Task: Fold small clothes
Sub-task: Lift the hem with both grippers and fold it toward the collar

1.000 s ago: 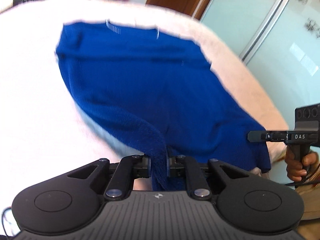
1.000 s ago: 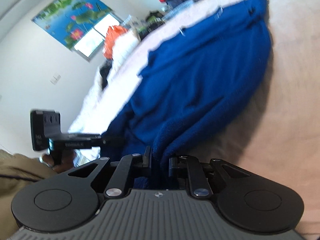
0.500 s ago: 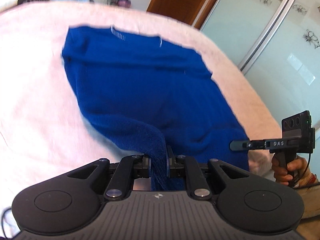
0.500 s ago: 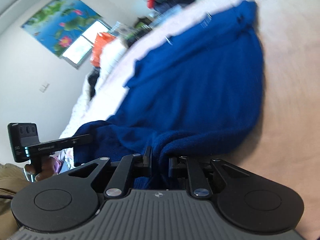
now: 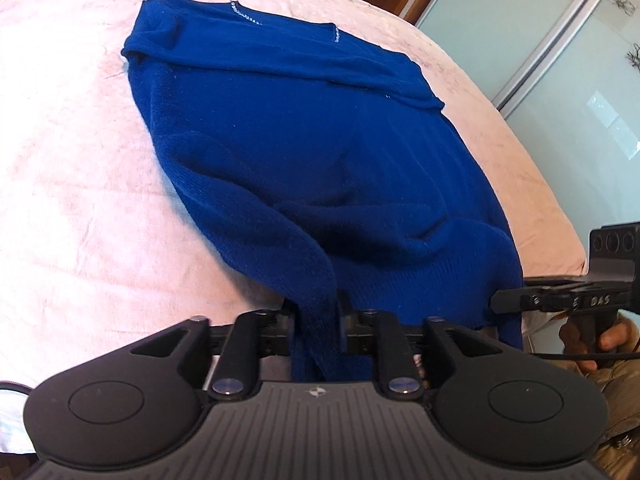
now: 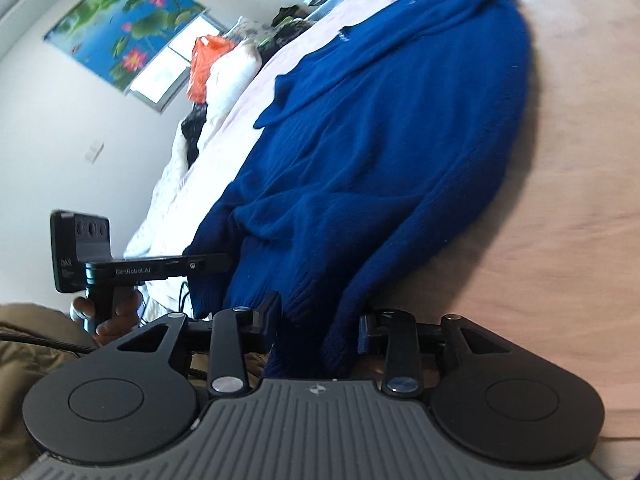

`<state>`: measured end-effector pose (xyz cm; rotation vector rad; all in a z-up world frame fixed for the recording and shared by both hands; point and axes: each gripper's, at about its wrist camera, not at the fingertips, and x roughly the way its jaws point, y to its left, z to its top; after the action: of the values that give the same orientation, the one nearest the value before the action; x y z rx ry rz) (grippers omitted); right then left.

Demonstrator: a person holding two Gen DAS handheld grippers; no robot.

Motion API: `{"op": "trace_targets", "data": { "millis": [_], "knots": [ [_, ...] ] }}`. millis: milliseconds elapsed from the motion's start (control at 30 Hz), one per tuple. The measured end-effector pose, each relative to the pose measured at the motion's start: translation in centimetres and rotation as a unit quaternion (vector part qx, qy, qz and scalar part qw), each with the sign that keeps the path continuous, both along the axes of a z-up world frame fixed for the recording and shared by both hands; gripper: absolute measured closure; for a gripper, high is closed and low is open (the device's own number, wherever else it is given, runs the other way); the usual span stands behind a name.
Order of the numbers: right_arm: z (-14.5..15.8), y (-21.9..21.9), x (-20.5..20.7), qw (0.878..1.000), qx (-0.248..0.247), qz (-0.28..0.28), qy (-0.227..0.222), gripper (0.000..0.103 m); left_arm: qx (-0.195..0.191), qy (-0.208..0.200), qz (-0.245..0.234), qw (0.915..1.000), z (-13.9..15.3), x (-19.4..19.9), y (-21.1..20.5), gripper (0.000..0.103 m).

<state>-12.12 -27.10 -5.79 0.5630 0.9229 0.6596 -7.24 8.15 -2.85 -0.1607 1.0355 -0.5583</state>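
Right gripper [image 6: 318, 328], jaws just opened, blue knit sweater [image 6: 400, 152] hem loose between them; sweater lies on pink bed [image 6: 580, 200]; left gripper [image 6: 208, 263] at its other hem corner; lotus picture [image 6: 128, 36] on wall.

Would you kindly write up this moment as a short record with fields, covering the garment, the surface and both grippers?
garment: blue sweater, spread out, far end folded over
surface: pink blanket under the sweater
left gripper: jaws have just been opening; near hem hangs between them, no longer pinched
right gripper: jaws have just been opening, now wide; hem lies loosely between them
person: a hand on the right gripper's handle
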Motion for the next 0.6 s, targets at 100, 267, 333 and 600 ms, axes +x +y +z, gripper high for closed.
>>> {"op": "trace_targets", "data": {
  "millis": [100,267,333,600],
  "knots": [
    [0.3,0.0,0.1,1.000,0.016,0.001,0.001,0.038,-0.019,0.004,-0.006,0.9998,-0.1,-0.2,0.2,0.057],
    [1.2,1.3,0.1,0.999,-0.027,0.012,-0.020,0.064,0.003,-0.004,-0.017,0.9998,0.1,-0.5,-0.3,0.084],
    [1.0,1.0,0.2,0.999,-0.037,0.000,-0.010,0.083,0.001,-0.011,-0.018,0.9998,0.5,-0.7,0.0,0.088],
    [3.4,-0.1,0.2,0.999,0.017,0.000,-0.049,0.083,-0.075,-0.099,-0.018,0.9920,5.1,-1.6,1.9,0.089]
  ]
}}
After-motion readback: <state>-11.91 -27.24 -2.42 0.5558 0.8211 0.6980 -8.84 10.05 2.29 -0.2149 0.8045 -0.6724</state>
